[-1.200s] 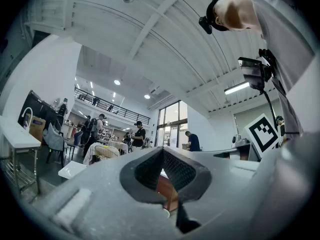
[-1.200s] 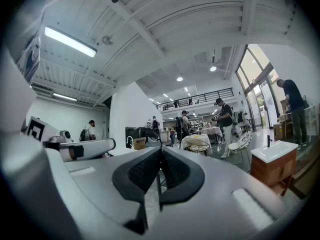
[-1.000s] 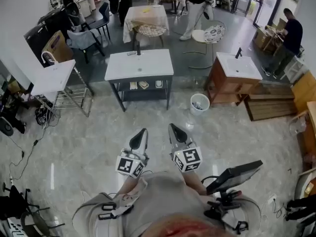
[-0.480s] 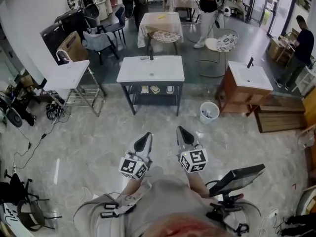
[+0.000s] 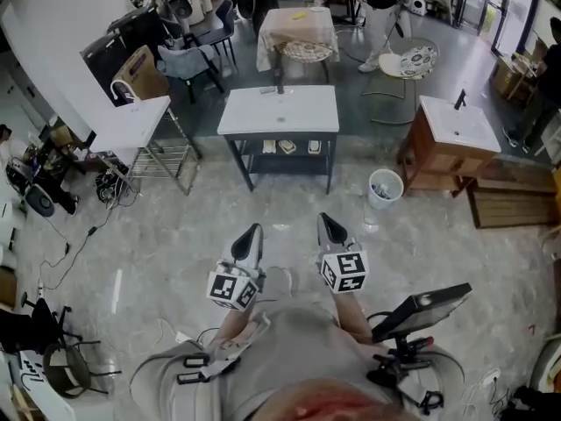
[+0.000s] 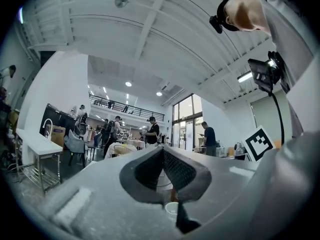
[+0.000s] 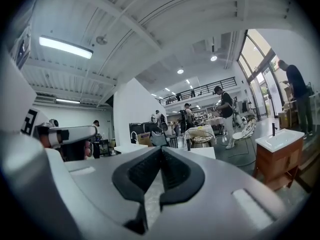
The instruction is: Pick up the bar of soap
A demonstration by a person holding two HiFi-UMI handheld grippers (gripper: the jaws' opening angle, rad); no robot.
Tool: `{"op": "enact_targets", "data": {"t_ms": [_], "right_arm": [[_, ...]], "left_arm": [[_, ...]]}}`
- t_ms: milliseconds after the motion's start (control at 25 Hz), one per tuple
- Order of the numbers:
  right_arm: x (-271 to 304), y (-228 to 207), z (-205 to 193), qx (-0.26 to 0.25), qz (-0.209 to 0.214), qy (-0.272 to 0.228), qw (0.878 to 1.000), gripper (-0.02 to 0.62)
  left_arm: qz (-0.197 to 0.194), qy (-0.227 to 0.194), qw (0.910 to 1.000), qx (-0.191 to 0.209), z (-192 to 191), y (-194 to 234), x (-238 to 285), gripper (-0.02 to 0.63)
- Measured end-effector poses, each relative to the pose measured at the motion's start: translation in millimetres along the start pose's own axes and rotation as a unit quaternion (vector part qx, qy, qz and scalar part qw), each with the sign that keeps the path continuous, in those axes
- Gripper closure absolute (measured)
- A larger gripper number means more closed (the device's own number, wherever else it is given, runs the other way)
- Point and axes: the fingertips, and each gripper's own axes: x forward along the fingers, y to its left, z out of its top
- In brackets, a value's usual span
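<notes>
1. The person held both grippers about level in front of the body, side by side and well apart from any furniture. The left gripper (image 5: 253, 230) was clenched, its jaw tips meeting with nothing between them. The right gripper (image 5: 323, 218) was clenched and empty in the same way.
2. No bar of soap could be picked out for certain. Straight ahead, across the glossy floor (image 5: 175, 226), stood a white-topped desk (image 5: 302, 117) with a faucet (image 5: 279, 82). On its lower shelf (image 5: 301, 150) lay three small items (image 5: 287, 146) that may have been soap in dishes. They were too small to tell.
3. Judged from this, the task had not really begun: neither gripper was near the shelf, and the approach was still to be made.
4. What could go wrong from here:
   - With both sets of jaws closed, a gripper reaching the shelf would push the item back instead of straddling it. The jaws would need to part first.
   - The shelf sat low under the desk top and inside a dark frame, so a level reach could knock a gripper against the top or a leg.
   - Soap is likely slick and hard, so a squeeze off its middle could squirt it out onto the floor.
   - With three look-alike items in a row, the wrong one might be taken.
   - A waste bin (image 5: 383, 187) stood just right of the desk, close enough to clip on the way in.
</notes>
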Motion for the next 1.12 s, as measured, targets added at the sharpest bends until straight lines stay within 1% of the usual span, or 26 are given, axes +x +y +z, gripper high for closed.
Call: {"op": "enact_targets", "data": {"t_ms": [280, 520, 720, 1000, 1120], "right_arm": [[8, -19, -1, 0.005, -0.017, -0.005, 1.0, 0.592], [26, -28, -1, 0.003, -0.02, -0.006, 1.0, 0.592], [57, -35, 7, -0.003, -0.021, -0.007, 1.0, 0.592], [107, -59, 20, -0.019, -0.03, -0.006, 0.999, 0.592], [131, -69, 27, -0.022, -0.042, -0.005, 0.999, 0.592]], "left_arm": [[-0.003, 0.001, 1.0, 0.008, -3, 2, 17, 0.607], [0.008, -0.001, 0.9998, 0.02, -10, 21, 35, 0.607], [0.012, -0.004, 0.9994, 0.031, -12, 47, 62, 0.607], [0.007, -0.016, 0.9997, 0.016, -18, 83, 113, 0.607], [-0.005, -0.02, 0.9998, 0.009, -16, 101, 138, 0.607]]}}
